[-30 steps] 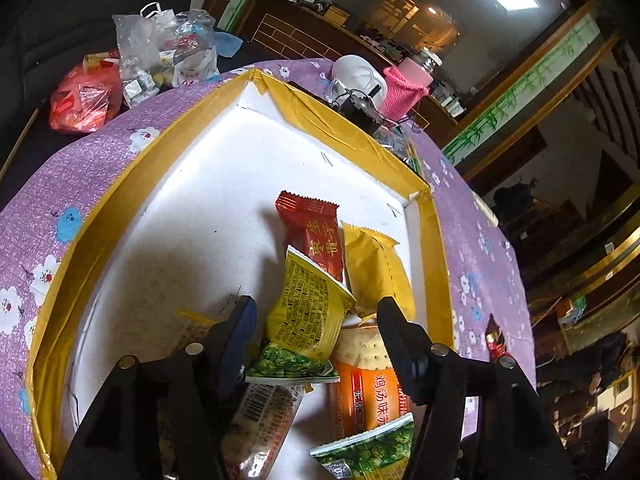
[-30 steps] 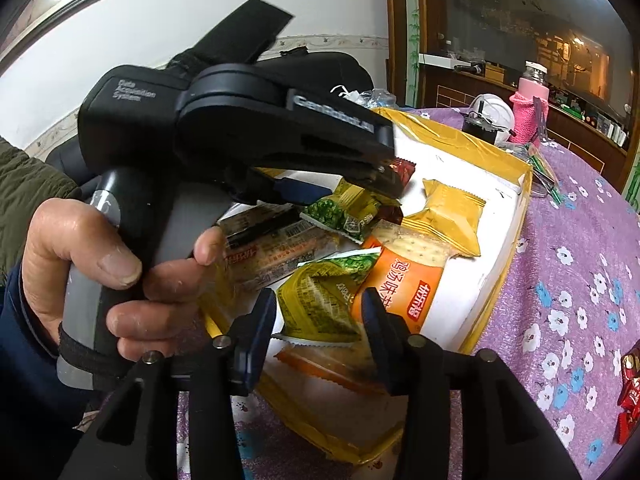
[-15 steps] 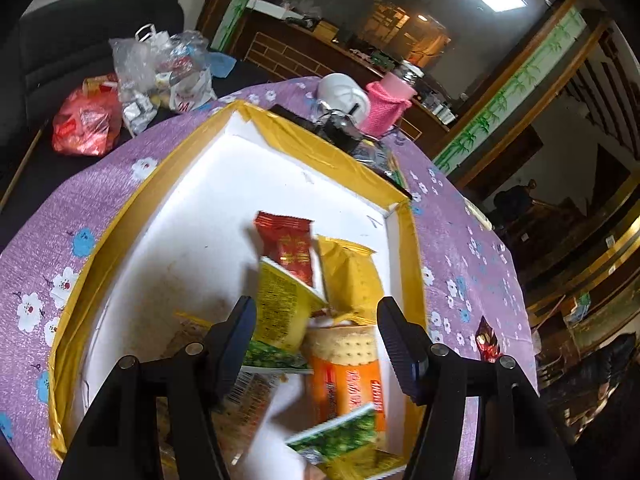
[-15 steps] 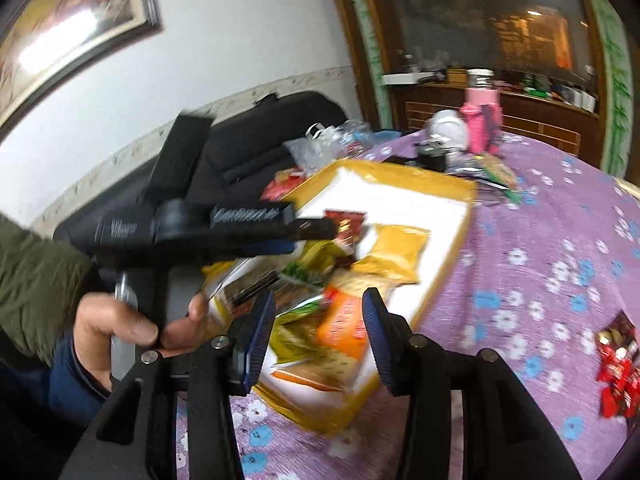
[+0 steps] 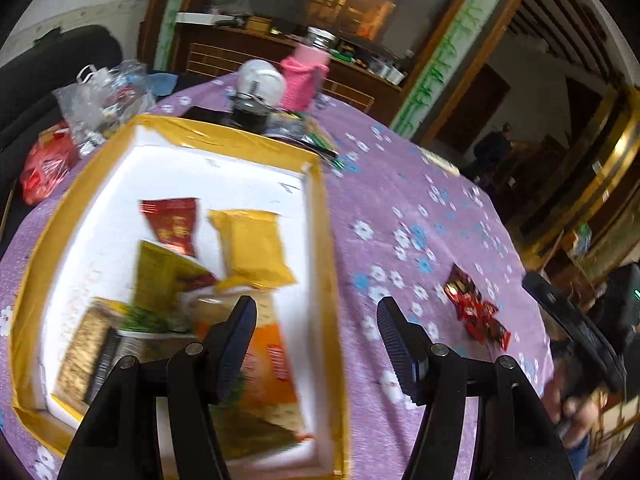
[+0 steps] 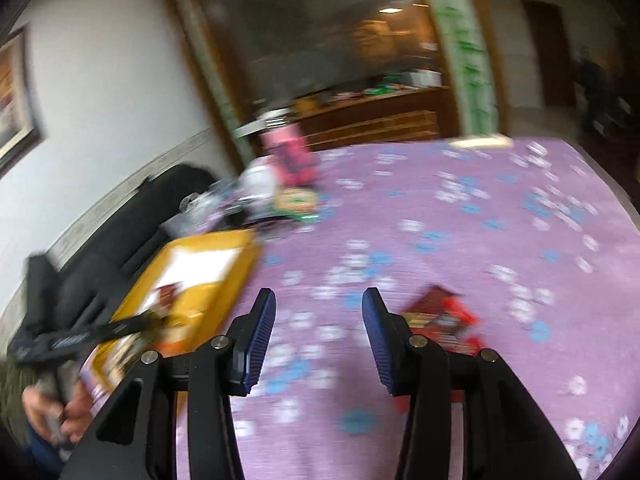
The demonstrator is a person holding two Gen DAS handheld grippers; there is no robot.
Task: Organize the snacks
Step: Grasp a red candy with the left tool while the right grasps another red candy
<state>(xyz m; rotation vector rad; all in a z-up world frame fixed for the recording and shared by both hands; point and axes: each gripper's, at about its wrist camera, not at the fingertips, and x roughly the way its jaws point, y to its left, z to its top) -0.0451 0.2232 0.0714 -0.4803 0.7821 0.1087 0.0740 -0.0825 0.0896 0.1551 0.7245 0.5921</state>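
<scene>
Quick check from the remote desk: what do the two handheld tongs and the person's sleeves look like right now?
Both tongs, left tongs and right tongs, have matte black linkage arms with silver pivot bolts and dark blue ribbed pads. The left unit's black body bears blurred white lettering. An olive-green sleeve shows over dark blue clothing.

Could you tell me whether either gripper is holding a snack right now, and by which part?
Nothing is held: the left gripper and the right gripper both stand open and empty above the purple tablecloth.

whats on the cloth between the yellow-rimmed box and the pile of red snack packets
Nothing: in the left wrist view, only bare purple flowered tablecloth lies between the box and the red snack packets. The blurred right wrist view shows the same.
</scene>
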